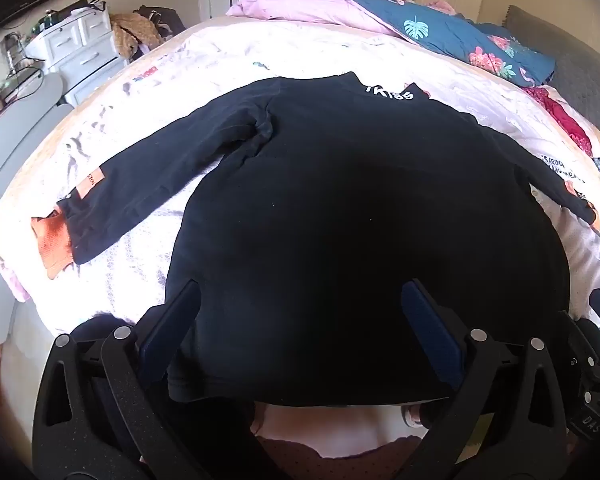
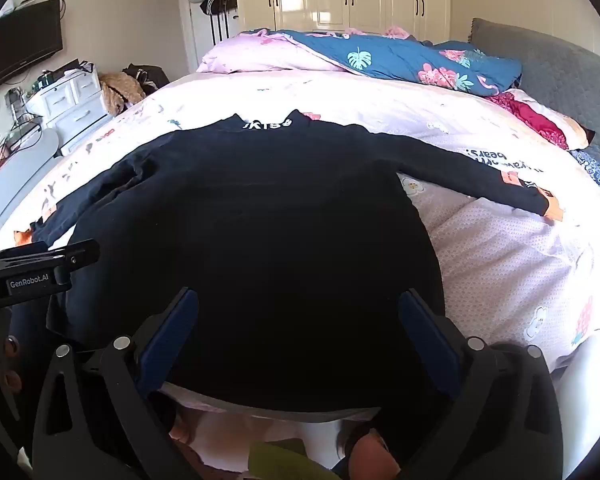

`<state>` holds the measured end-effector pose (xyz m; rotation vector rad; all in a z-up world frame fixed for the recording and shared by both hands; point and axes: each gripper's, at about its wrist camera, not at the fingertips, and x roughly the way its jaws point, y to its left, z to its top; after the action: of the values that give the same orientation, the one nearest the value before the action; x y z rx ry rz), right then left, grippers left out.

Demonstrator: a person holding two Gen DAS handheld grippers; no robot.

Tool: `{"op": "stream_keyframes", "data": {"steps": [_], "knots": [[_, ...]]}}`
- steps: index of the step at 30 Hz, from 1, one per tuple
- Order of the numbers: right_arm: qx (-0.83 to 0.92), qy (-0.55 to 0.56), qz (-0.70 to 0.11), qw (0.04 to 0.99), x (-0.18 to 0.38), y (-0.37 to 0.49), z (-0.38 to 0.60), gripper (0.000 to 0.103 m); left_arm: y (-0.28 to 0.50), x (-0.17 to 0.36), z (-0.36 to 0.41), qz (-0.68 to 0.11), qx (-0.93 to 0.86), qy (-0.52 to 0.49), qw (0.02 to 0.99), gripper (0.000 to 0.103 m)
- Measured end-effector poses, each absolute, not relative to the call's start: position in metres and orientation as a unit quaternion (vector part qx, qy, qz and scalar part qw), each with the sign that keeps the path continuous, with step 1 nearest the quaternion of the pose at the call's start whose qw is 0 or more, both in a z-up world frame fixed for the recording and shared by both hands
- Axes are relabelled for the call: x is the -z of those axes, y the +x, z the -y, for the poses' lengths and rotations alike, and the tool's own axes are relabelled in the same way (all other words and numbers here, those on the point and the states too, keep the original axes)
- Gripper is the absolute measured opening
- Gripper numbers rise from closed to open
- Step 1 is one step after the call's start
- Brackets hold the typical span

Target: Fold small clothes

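Lying flat, black top (image 1: 340,200), bed (image 1: 228,52)

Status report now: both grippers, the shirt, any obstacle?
Left gripper open, right gripper open, nothing held. Black shirt flat on bed, sleeves spread, unfolded. No obstacle on it.

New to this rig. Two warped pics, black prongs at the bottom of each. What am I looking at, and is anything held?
No robot arm: a person carries a handheld two-finger gripper in each hand, each with a fisheye camera looking along its fingers. One picture is from the left gripper, the other from the right gripper. The prongs are their blue-padded fingers. A black long-sleeved top with orange cuffs lies spread flat on a bed with a pale printed cover. Both grippers stand wide open over its hem; nothing is held.
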<state>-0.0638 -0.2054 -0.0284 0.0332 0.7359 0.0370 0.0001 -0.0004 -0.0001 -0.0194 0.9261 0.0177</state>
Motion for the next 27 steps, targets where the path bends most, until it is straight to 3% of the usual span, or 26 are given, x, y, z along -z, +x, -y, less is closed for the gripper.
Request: {"op": "stream_keyframes", "data": {"steps": [27], "knots": [[-0.015, 0.008, -0.347, 0.938, 0.0208, -0.0724, 0.2007, 0.099, -0.0050, -0.0026, -0.0023, -0.443, 0.001, -0.019, 0.896, 0.094]]}}
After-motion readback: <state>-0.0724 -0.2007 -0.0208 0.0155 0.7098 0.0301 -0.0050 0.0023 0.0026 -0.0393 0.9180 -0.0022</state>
